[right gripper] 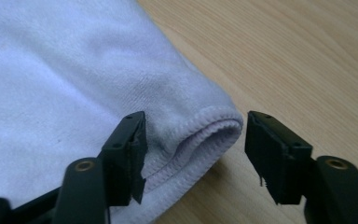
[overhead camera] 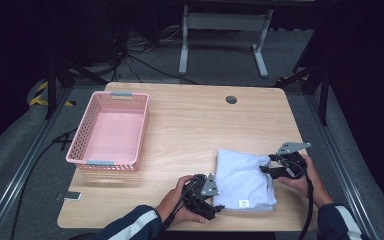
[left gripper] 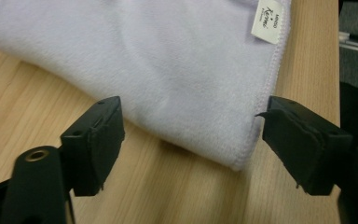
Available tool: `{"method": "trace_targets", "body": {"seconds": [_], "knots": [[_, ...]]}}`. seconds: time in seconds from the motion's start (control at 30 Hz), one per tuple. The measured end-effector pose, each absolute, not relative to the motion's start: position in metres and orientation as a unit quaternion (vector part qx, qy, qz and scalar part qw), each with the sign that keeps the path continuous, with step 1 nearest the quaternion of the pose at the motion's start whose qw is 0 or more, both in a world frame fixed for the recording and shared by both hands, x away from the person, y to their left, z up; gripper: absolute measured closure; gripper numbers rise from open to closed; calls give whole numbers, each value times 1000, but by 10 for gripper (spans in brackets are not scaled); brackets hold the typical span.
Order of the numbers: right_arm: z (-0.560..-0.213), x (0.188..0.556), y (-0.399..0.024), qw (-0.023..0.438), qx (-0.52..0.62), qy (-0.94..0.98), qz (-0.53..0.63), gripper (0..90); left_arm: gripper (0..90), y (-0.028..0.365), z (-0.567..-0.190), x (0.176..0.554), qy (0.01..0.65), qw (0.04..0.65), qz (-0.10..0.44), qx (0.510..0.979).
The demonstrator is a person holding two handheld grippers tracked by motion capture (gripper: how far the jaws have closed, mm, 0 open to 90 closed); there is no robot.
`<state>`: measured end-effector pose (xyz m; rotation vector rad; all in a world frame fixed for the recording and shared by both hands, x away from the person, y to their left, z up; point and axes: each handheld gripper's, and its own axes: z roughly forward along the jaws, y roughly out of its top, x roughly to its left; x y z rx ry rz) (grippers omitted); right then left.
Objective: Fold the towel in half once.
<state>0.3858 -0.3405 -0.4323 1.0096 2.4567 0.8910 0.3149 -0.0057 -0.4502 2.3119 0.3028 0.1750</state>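
Light wooden rectangular table (overhead camera: 190,125): top runs from near edge to far edge, with a small dark round grommet hole (overhead camera: 231,99) near its far edge, right of centre.

Pink perforated plastic basket (overhead camera: 82,145), rectangular, grey handle clips at its near and far rims: stands on the left part of the table, well apart from the cloth, with nothing visible inside it.

Pale lilac folded towel of soft fleece-like fabric (overhead camera: 242,177): lies flat on the near right part of the table, between the two grippers. Stitched hem along its edges; a small white sewn label (overhead camera: 243,203) sits at its near edge. In the left gripper view the label (left gripper: 269,21) shows at the far end of one hemmed side; the print on it is too small to read.

Left gripper (overhead camera: 215,202), black with a grey three-cornered plate, held in the person's left hand (overhead camera: 180,200): sits at the towel's near left corner. In the left gripper view its jaws stand spread wide, a corner of the towel (left gripper: 168,70) lying between them, pads not pressing it.

Right gripper (overhead camera: 269,164), same build, held in the right hand (overhead camera: 307,182): sits at the towel's right edge, toward the far corner. In the right gripper view its jaws are spread, the folded hemmed corner (right gripper: 209,130) between them; the left jaw lies against the cloth, the right jaw stands clear of it, so nothing is pinched.

Dark sleeves with white stripes enter from the near edge.
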Motion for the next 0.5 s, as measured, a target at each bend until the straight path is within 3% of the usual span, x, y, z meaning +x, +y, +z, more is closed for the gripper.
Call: {"method": "trace_targets", "body": {"seconds": [0.17, 0.3, 0.37, 0.47, 0.5], "knots": [[-420, 390, -337, 160, 365, 840, 368, 302, 160, -8, -459, 317, 124, 380, 63, 915], [-438, 405, -332, 142, 379, 851, 336, 237, 158, -19, -468, 321, 123, 356, 62, 924], [-450, 410, -333, 110, 397, 846, 338, 204, 148, -22, -473, 323, 121, 368, 54, 920], [-454, 413, -337, 93, 399, 843, 348, 209, 193, -24, -471, 324, 126, 366, 54, 921], [-454, 413, -337, 92, 396, 845, 348, 255, 227, -24, -471, 324, 124, 373, 57, 918]]}}
